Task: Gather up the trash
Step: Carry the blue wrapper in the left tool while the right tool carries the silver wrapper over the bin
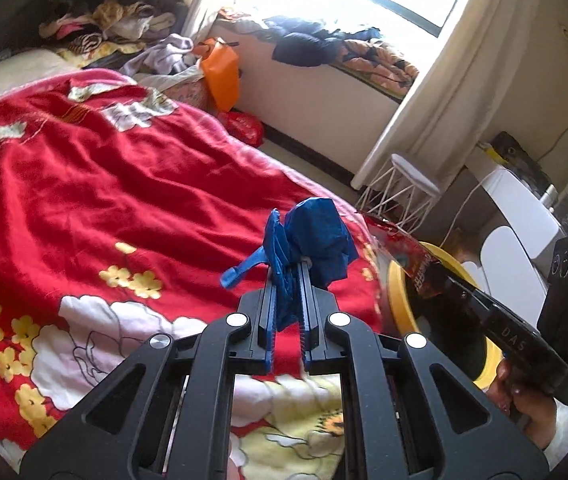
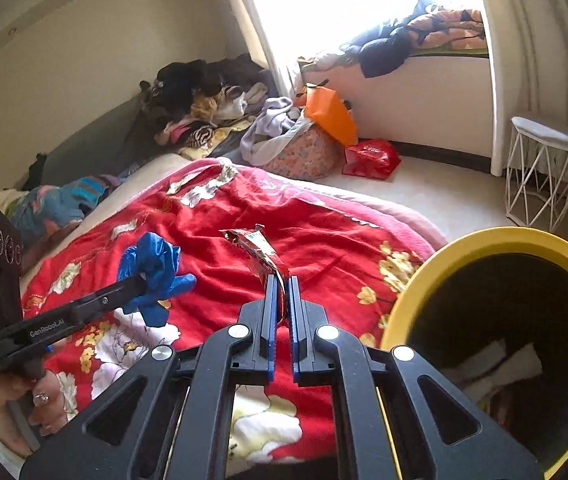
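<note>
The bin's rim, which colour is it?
Yellow; the bin's rim shows best in the right wrist view.

blanket [image 1: 104, 184]: soft red cloth, slight sheen, printed flowers
glove [image 1: 315, 240]: thin blue, crumpled, matt
wrapper [image 2: 262, 256]: glossy red foil-like film, creased
bin [image 2: 423, 280]: smooth yellow plastic rim, dark inside
grippers: matt black plastic, blue ribbed pads, shiny metal pins
stool [image 2: 539, 172]: white wire frame

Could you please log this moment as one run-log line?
left gripper: shut on blue glove | right gripper: shut on red wrapper | yellow bin: beside bed
</note>
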Tool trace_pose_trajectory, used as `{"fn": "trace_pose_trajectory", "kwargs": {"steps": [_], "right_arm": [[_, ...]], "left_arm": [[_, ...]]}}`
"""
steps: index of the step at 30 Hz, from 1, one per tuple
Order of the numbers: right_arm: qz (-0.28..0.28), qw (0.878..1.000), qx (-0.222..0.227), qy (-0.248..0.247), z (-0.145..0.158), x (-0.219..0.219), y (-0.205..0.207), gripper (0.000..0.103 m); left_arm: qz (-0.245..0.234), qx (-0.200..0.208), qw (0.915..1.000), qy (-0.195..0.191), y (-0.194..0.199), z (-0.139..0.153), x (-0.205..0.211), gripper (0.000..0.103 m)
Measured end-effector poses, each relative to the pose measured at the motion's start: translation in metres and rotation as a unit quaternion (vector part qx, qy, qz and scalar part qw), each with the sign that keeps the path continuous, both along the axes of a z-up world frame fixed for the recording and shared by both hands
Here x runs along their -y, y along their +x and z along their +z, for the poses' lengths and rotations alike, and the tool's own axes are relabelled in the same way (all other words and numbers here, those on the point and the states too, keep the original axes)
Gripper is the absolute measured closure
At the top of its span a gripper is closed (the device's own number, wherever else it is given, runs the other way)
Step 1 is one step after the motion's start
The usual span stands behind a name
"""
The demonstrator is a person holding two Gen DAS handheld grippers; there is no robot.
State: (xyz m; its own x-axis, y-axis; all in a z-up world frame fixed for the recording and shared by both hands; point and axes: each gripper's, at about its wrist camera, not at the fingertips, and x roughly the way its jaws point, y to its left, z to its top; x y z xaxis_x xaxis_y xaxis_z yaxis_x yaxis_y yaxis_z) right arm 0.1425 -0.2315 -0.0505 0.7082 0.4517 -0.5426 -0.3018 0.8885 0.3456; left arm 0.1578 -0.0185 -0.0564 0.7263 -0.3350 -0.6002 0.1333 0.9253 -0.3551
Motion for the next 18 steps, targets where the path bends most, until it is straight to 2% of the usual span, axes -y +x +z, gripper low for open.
{"fn": "trace_pose_trajectory", "kwargs": {"steps": [18], "right_arm": [[-0.053,0.998,0.021,0.008,0.021,0.050,-0.041,0.098]], "left_arm": [[-0.048,0.041,0.9980,0.009,-0.025,0.032,0.042,0.097]]}}
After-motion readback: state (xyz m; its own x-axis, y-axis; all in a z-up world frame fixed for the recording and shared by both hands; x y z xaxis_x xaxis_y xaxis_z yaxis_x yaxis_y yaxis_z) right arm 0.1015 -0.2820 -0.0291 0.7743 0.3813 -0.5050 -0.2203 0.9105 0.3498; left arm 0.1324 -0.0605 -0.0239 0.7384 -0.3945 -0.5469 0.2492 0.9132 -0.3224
